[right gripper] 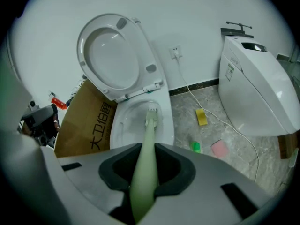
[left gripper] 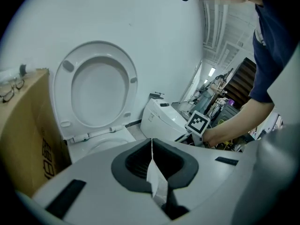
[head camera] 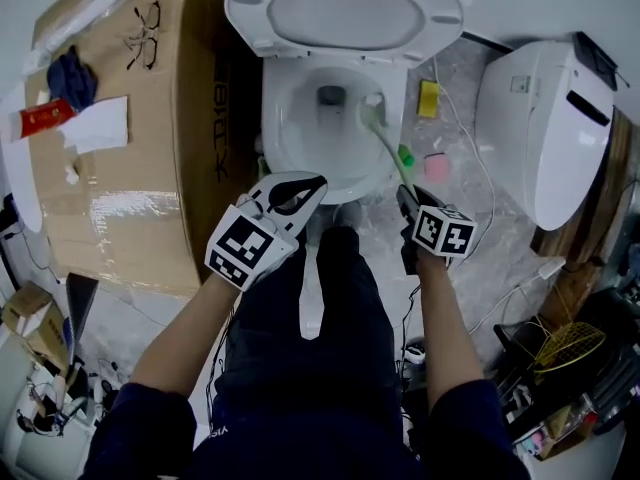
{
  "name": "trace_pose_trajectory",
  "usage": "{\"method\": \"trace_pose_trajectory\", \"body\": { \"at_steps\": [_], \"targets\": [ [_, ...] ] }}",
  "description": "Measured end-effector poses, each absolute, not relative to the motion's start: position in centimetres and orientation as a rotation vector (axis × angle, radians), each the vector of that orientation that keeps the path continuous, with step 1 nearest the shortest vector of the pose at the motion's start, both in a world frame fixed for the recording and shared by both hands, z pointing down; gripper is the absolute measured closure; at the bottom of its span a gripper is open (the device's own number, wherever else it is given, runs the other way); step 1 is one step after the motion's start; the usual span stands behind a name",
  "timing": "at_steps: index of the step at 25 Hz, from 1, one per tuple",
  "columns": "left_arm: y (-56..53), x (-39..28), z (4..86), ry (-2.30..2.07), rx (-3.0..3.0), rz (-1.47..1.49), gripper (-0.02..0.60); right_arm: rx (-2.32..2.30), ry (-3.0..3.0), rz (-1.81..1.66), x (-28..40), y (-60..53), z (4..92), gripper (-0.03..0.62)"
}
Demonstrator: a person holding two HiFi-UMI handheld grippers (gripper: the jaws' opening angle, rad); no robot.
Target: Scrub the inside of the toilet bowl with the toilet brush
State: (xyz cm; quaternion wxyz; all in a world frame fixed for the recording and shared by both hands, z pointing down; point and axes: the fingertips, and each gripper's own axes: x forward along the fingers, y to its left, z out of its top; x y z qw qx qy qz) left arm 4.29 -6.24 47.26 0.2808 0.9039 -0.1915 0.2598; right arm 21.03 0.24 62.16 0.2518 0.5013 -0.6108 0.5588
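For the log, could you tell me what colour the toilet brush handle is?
Pale green; the handle shows best in the right gripper view.

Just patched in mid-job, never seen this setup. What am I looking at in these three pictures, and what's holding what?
No robot: a person holds a gripper in each hand. The head view looks down from their head; the other two cameras ride on the grippers. The right gripper is clamped on the pale green toilet brush, its bristles inside the toilet bowl. The left gripper is shut, holding nothing. A cardboard box stands beside the toilet.
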Motion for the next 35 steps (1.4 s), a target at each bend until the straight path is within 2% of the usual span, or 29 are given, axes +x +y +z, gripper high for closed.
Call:
{"method": "trace_pose_trajectory", "body": {
  "at_steps": [12, 35],
  "targets": [
    [-7.8, 2.3, 38.2, -0.618, 2.536, 0.700, 0.546, 1.350, -1.948, 1.305, 18.8, -3.1, 48.8, 0.511],
    [-5.6, -0.3, 20.0, -0.790, 2.694, 0.531, 0.546, 1.399, -2.350, 1.076, 15.9, -3.4, 26.2, 0.511]
  ]
}}
